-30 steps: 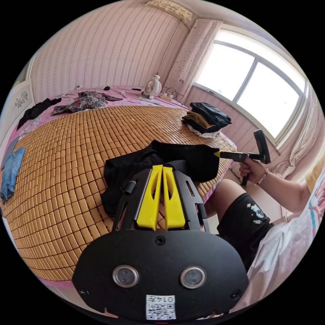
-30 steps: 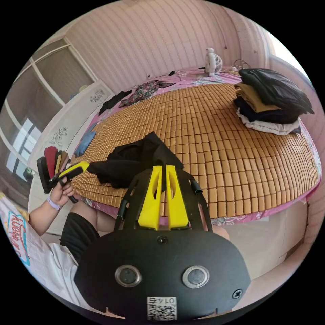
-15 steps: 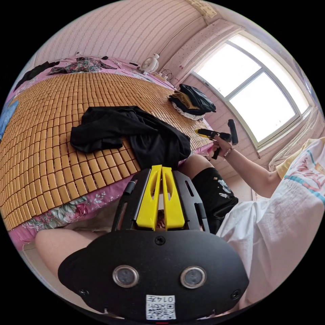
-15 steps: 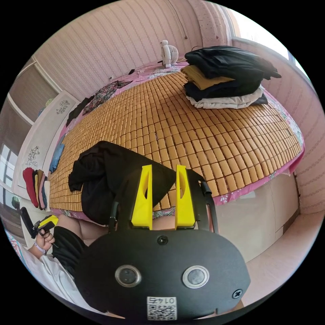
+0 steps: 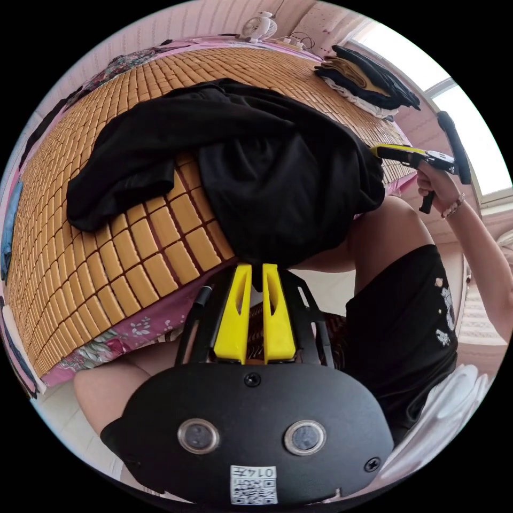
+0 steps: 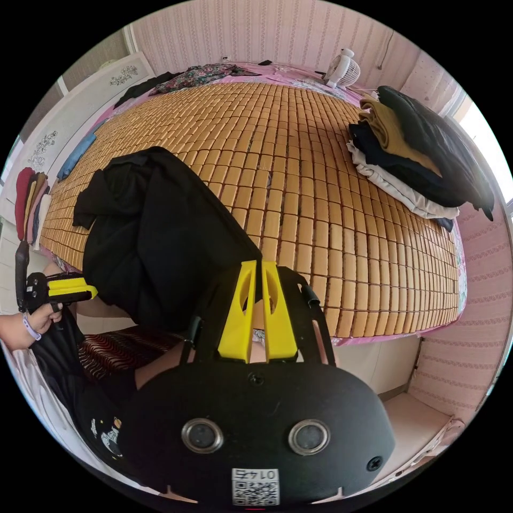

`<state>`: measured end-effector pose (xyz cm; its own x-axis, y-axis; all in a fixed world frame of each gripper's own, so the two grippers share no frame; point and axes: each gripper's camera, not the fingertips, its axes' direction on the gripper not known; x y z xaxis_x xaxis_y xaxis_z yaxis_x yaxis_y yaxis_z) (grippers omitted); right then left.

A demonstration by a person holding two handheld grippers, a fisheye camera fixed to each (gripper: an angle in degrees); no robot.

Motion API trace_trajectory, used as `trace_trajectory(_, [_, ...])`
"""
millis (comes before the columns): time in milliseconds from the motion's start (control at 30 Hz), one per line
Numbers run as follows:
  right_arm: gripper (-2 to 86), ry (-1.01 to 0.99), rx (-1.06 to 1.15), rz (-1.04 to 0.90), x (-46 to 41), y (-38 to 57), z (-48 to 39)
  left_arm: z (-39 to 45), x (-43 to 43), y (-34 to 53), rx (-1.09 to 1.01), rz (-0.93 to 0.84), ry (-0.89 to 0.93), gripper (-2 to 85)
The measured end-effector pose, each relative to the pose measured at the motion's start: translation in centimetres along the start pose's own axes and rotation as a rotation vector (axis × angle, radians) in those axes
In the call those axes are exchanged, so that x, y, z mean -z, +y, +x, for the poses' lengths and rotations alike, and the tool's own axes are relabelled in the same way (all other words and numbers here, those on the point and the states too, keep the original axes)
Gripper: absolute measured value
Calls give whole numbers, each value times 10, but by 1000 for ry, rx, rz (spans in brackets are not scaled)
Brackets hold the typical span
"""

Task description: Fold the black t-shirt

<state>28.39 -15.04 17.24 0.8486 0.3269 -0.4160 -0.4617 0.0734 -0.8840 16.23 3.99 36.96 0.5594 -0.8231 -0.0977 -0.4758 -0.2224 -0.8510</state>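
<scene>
The black t-shirt [image 5: 278, 176] lies crumpled on the bamboo mat, and its near part hangs over the bed's edge. In the left gripper view my left gripper [image 5: 256, 269] sits just under that hanging edge, jaws close together with black cloth pinched between the tips. The right gripper [image 5: 377, 151], held in a hand, meets the shirt's far right edge. In the right gripper view my right gripper [image 6: 255, 265] is shut on a corner of the t-shirt [image 6: 155, 230]. The left gripper [image 6: 92, 292] touches the cloth at the lower left.
A bamboo mat [image 6: 299, 160] covers the bed over a pink sheet [image 5: 123, 331]. A stack of folded clothes [image 6: 417, 155] sits at the mat's right. A small fan [image 6: 342, 69], a floral garment [image 6: 203, 75] and a blue garment [image 6: 77, 152] lie farther off. The person's legs in black shorts [image 5: 406, 320] are against the bed.
Half a second ago the right jaws stood apart and the left held nothing. Both are now closed on the shirt's hanging edge, and more of the shirt hangs over the bed's edge.
</scene>
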Motion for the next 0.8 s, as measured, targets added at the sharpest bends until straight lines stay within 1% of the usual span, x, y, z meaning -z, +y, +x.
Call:
trace_trajectory(67, [11, -43, -28, 41, 9, 3, 6, -2, 4, 0, 3, 15, 51, -1])
trace_trajectory(133, [10, -95, -80, 104, 23, 6, 18, -3, 18, 3, -3, 71, 102, -2])
trace_trajectory(200, [8, -144, -120, 154, 35, 8, 28, -5, 51, 7, -24, 185, 160, -2])
trace_trajectory(333, [8, -245, -178, 264, 63, 10, 46, -23, 113, 6, -7, 354, 174, -4])
trace_trajectory(400, [8, -275, -182, 308, 75, 9, 49, -45, 156, -1, 30, 480, 177, -1])
trace_trajectory(500, [8, -296, -185, 344, 83, 9, 48, -71, 198, -10, 68, 596, 172, 8])
trace_trajectory(567, [8, -282, -188, 320, 76, 10, 45, -83, 203, -18, 103, 563, 119, 13])
trace_trajectory(600, [8, -271, -194, 284, 68, 11, 44, -92, 198, -19, 158, 529, 87, 16])
trace_trajectory(733, [8, -191, -202, 137, 33, 18, 38, -109, 174, -3, 283, 460, 144, 28])
trace_trajectory(800, [8, -168, -201, 96, 24, 22, 37, -106, 165, 14, 312, 429, 115, 37])
